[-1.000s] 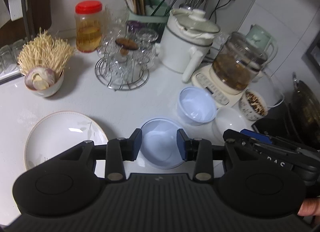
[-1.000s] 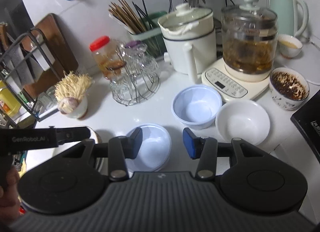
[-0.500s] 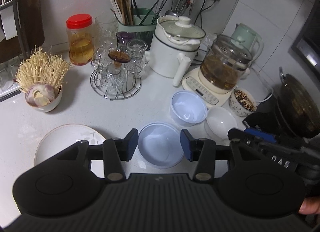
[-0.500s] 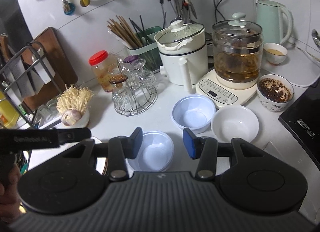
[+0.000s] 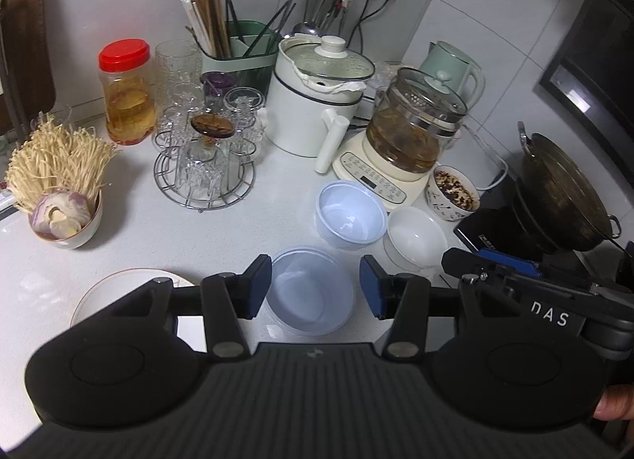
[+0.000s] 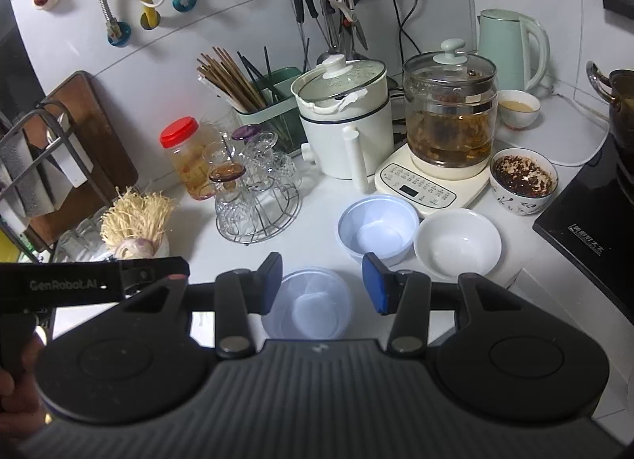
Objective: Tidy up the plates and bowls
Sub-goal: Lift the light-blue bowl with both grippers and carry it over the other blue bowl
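Left gripper (image 5: 316,291) seen with jaws just opened wider than a second earlier, nothing held between them, both grippers drawn up and back from the counter, clear plastic bowl (image 5: 310,295) now viewed from farther off

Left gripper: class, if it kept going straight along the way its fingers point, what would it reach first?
Most likely the clear plastic bowl on the white counter, framed between the open left gripper; depth is hard to judge through the fisheye.

two bowls (image 5: 350,216) (image 5: 415,235) side by side behind container (image 5: 310,295)
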